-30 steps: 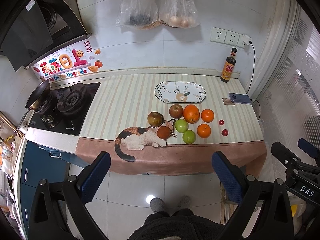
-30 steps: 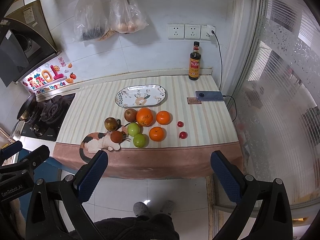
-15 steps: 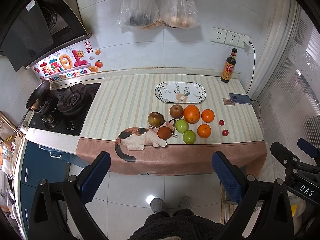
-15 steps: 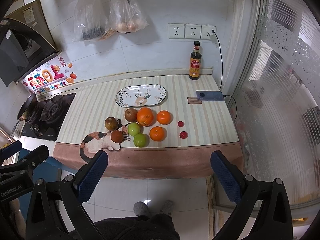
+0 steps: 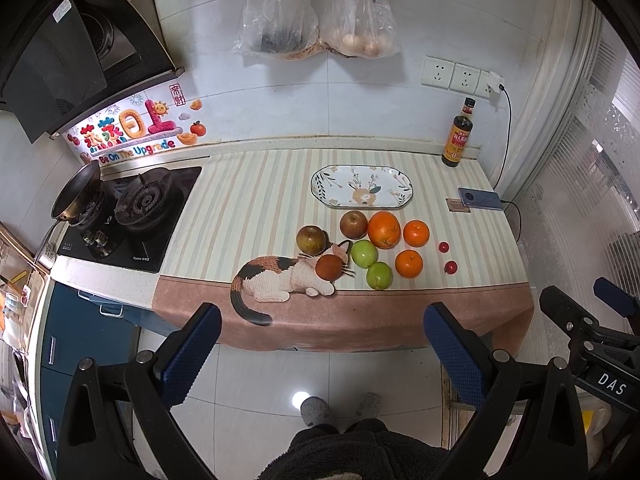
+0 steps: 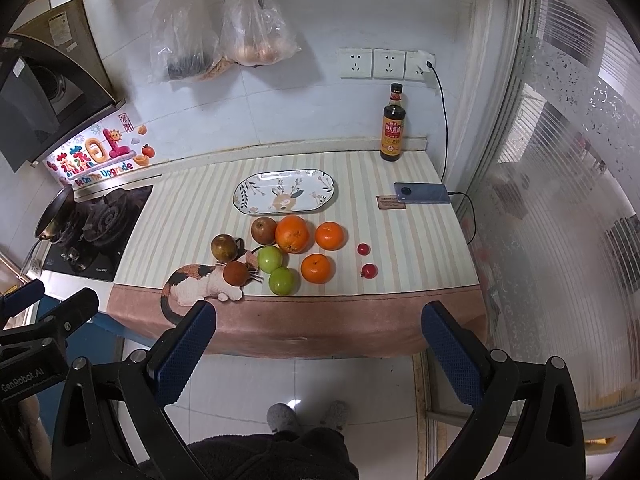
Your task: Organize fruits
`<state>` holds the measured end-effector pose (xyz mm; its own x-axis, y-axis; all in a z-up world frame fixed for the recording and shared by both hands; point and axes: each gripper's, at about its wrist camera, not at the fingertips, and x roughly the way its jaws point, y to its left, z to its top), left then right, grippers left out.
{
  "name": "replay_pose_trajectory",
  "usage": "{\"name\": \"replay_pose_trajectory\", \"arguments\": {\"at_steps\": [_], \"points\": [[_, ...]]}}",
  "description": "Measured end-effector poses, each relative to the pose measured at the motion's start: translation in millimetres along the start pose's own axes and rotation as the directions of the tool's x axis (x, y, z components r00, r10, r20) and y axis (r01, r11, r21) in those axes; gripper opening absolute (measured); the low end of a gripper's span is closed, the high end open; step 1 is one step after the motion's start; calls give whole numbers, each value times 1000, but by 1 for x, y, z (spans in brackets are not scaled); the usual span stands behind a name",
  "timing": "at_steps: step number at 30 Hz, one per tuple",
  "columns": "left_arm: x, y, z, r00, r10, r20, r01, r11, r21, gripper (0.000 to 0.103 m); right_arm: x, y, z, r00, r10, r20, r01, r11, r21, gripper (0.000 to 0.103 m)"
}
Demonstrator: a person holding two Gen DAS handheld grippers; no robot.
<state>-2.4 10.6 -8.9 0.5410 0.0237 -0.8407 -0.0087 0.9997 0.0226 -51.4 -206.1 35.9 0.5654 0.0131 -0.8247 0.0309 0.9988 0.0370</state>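
Left wrist view: the fruits (image 5: 368,248) sit clustered near the counter's front edge, just before the empty oval plate (image 5: 362,191), unmoved since a second ago. Both the left gripper (image 5: 320,344) and right gripper (image 6: 318,344) still hover back with fingers spread, so organizing hasn't begun.

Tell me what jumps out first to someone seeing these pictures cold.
A cluster of fruit sits near the front edge of the striped counter mat: a big orange, two green apples and smaller oranges, partly over a printed calico cat. Just behind them lies an empty oval patterned plate. Both tools, left and right, hang open, short of the counter.
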Motion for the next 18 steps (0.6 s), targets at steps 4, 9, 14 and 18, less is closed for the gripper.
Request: {"name": "replay_pose_trajectory", "arguments": {"at_steps": [4, 9, 14, 18], "points": [[0, 0, 0, 1000, 0, 2, 0, 1000, 1, 103, 0, 2, 1, 1000, 2, 0, -2, 1000, 0, 103], [0, 0, 0, 1000, 0, 2, 0, 1000, -1, 103, 0, 2, 1, 1000, 3, 1, -3, 1000, 0, 103], [0, 1, 0, 1000, 1, 3, -1, 1000, 2, 103, 1, 9, 4, 1000, 6, 0, -6, 1000, 2, 103], [2, 2, 2, 1000, -1, 2, 1, 1000, 2, 103, 5, 14, 8, 1000, 10, 0, -10, 1000, 19, 103]]}}
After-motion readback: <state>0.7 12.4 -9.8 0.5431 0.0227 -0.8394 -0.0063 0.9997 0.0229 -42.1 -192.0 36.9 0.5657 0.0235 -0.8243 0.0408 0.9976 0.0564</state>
